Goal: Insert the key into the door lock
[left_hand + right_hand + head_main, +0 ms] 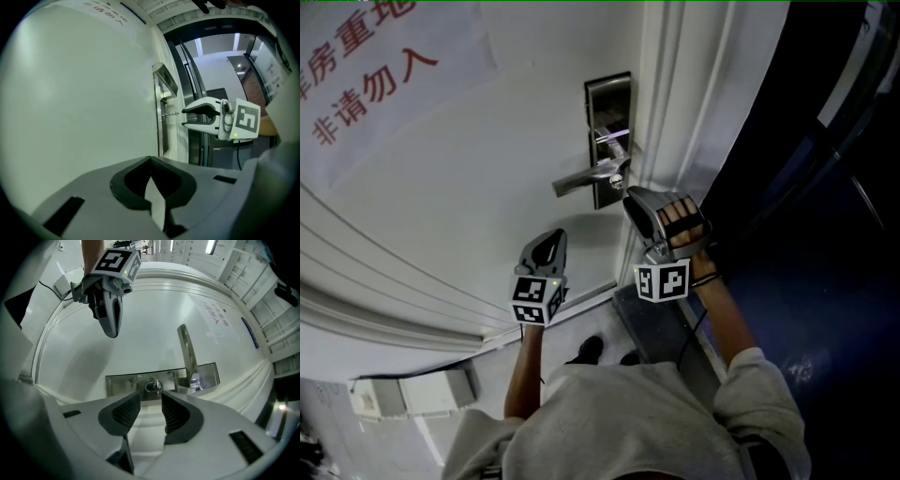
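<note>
As the key (154, 386) stands in the lock plate (119, 383), I judge insertion done. Just before that plate my right gripper (151, 398) is spread and empty; my left gripper (150, 161), off beside the plate, is pressed together. Next I should back straight off.

A white moulded frame (694, 103) meets a dark blue surface (806, 281).

Paper notice (389, 80): red, probably "房重地 / 非请勿入"

Glossy metal lock plate (607, 103) and lever (581, 180); smooth, matt painted door (469, 169).
</note>
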Tool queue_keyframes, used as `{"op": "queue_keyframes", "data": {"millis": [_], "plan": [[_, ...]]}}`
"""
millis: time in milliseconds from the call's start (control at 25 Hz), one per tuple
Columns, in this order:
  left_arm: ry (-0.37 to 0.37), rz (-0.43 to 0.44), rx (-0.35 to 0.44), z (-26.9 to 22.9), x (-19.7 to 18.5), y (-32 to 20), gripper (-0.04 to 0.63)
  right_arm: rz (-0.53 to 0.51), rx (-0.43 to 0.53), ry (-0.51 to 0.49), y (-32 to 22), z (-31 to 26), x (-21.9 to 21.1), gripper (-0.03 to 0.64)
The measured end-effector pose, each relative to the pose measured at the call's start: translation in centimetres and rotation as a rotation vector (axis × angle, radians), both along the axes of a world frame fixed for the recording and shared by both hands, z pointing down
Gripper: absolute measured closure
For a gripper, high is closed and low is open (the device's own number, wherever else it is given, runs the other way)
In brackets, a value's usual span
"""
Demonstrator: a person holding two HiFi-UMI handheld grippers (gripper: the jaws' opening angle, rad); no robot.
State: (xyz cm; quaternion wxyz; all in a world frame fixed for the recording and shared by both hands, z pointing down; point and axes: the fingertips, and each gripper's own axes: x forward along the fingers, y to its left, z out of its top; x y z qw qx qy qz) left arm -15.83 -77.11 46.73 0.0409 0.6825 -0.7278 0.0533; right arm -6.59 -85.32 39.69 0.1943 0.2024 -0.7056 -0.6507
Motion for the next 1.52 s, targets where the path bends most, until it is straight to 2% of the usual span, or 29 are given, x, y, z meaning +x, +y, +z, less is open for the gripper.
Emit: {"op": "queue_keyframes", "data": {"millis": [120,360,480,600,840,1080,1240,1520], "plan": [[-0.004,0.009,0.001,0.0,0.4,-0.3,0.578,0.024,-0.015,0.0,0.0,0.7,1.7,0.476],[-0.007,0.036,0.003,-0.1,1.6,-1.1,0.578,0.063,-0.035,0.016,-0.1,2.4,3.6,0.575],[-0.005,0.044,0.003,0.0,2.0,-1.3,0.578,0.066,-0.067,0.01,0.1,2.7,3.8,0.588],[-0.006,0.051,0.005,0.0,2.2,-1.5,0.578,0.071,-0.139,-0.034,0.1,2.5,4.1,0.588],[-0.003,0.098,0.008,-0.2,3.4,-2.8,0.578,0.124,-0.402,-0.212,-0.6,1.9,6.6,0.588],[0.003,0.191,0.007,-0.3,6.8,-5.5,0.578,0.217,-0.639,-0.42,-2.6,1.1,11.7,0.588],[0.009,0.272,0.006,-0.3,9.8,-7.5,0.578,0.301,-0.737,-0.577,-4.1,0.9,16.4,0.589],[0.014,0.41,-0.001,-0.1,15.0,-10.9,0.578,0.481,-0.814,-0.799,-5.2,2.2,25.8,0.593]]}}
